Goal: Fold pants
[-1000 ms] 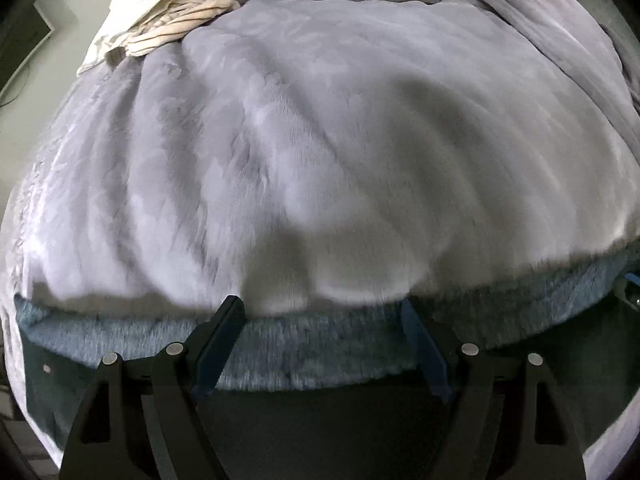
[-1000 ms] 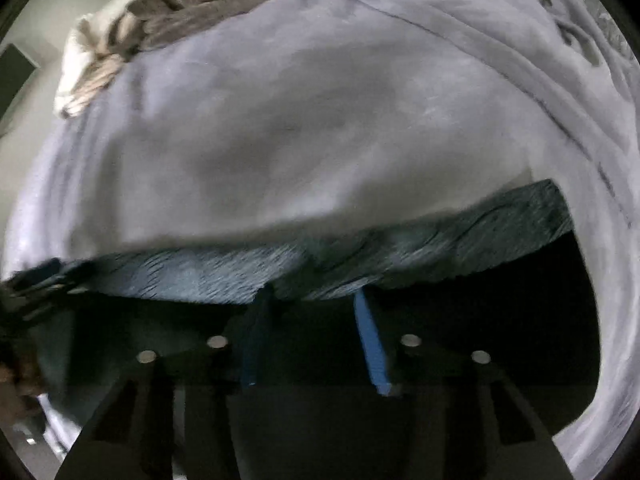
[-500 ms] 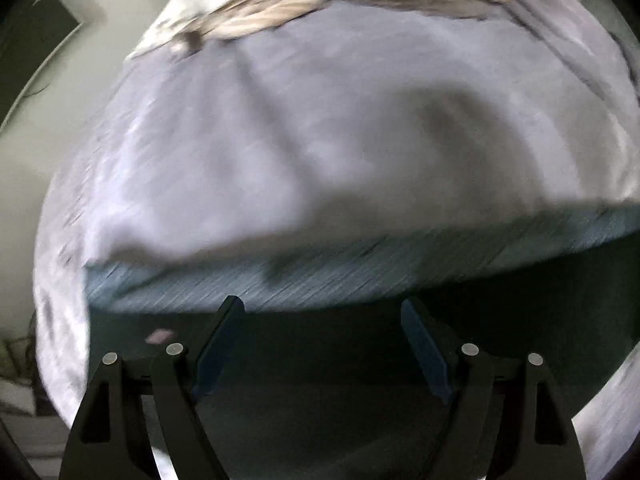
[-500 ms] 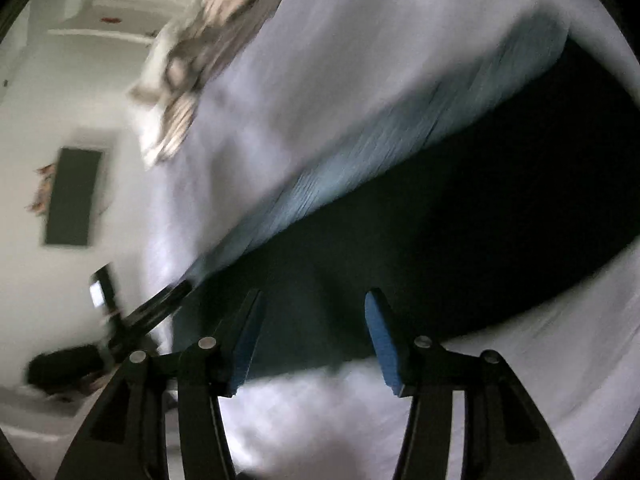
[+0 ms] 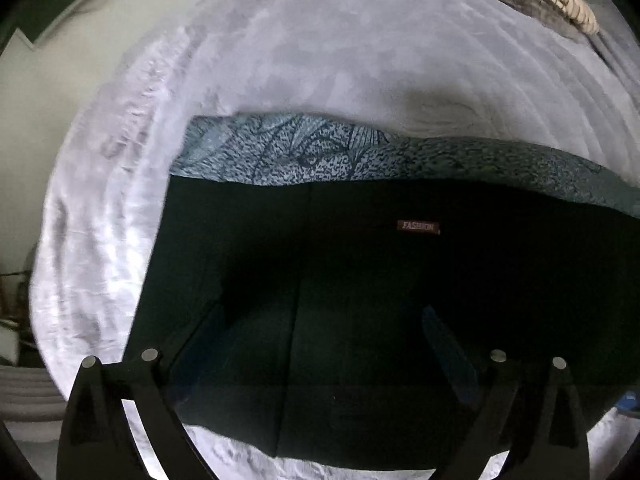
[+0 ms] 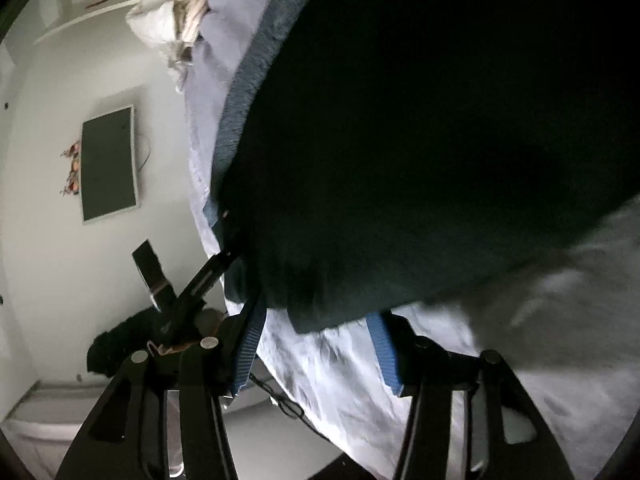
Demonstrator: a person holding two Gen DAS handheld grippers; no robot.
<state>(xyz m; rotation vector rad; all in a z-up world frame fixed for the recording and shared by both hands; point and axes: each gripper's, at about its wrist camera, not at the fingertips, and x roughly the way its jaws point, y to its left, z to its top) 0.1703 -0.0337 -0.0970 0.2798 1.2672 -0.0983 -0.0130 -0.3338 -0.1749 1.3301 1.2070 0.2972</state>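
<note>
- Dark pants (image 5: pixel 360 300) lie flat on the bed (image 5: pixel 360 60) under the left tongs (image 5: pixel 320 344), whose jaws have just spread wide, holding nothing.
- Right tongs (image 6: pixel 316 340) have just been narrowing around the pants' near edge; whether they pinch it, I cannot tell.
- Likely step: starting a fold; next, a firm pinch and lift.

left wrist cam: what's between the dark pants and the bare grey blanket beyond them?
A blue patterned fabric band, running along the dark pants' far edge before the grey blanket. Left wrist view.

A small red tag (image 5: pixel 418 227) on the dark pants (image 5: pixel 360 300) reads "FASHION".
</note>
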